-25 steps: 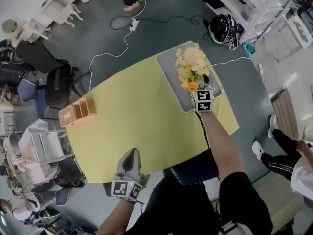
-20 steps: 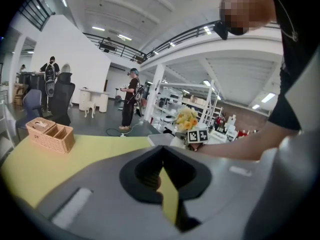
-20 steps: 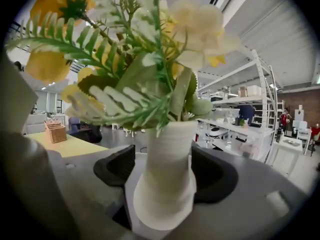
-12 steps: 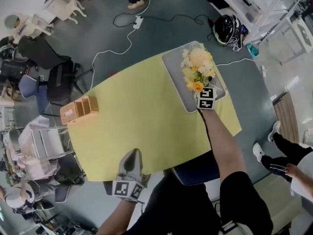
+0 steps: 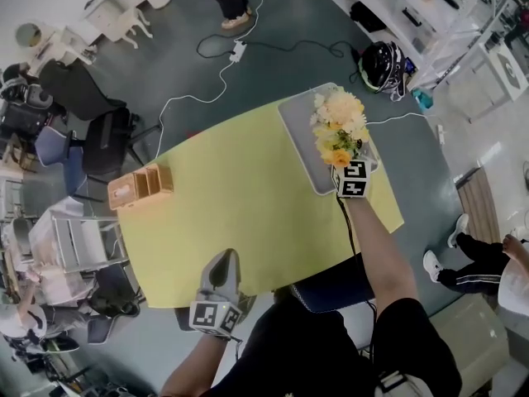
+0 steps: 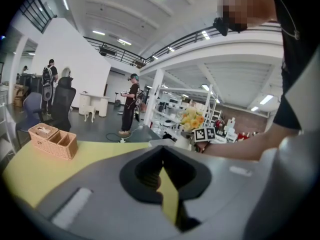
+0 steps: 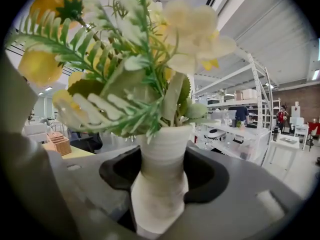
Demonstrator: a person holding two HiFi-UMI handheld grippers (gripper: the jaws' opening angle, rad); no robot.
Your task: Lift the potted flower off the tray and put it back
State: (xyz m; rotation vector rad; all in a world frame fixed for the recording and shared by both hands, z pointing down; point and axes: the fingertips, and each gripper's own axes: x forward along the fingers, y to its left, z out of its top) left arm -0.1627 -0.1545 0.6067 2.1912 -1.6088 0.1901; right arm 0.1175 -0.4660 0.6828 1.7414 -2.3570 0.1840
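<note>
The potted flower (image 5: 337, 126), yellow and cream blooms in a ribbed white vase (image 7: 161, 184), hangs just above the grey tray (image 5: 299, 131) at the far right of the yellow table (image 5: 240, 205). My right gripper (image 5: 347, 160) has just been closing, and both jaws now press on the vase's narrow neck between them. The blooms fill the upper part of the right gripper view and hide the tray there. My left gripper (image 5: 218, 265) hovers at the table's near edge with its jaws together and nothing in them, as the left gripper view (image 6: 161, 156) confirms.
A wicker basket (image 5: 140, 187) with compartments stands at the table's left end, also seen from the left gripper (image 6: 52, 140). On the floor lie a helmet (image 5: 380, 52) and white cables (image 5: 216, 64). Office chairs (image 5: 103, 143) crowd the left side; a person's legs (image 5: 463, 263) are at the right.
My right gripper has risen with the potted flower, lifting it off the tray. The left gripper has stayed near the table's front edge.
</note>
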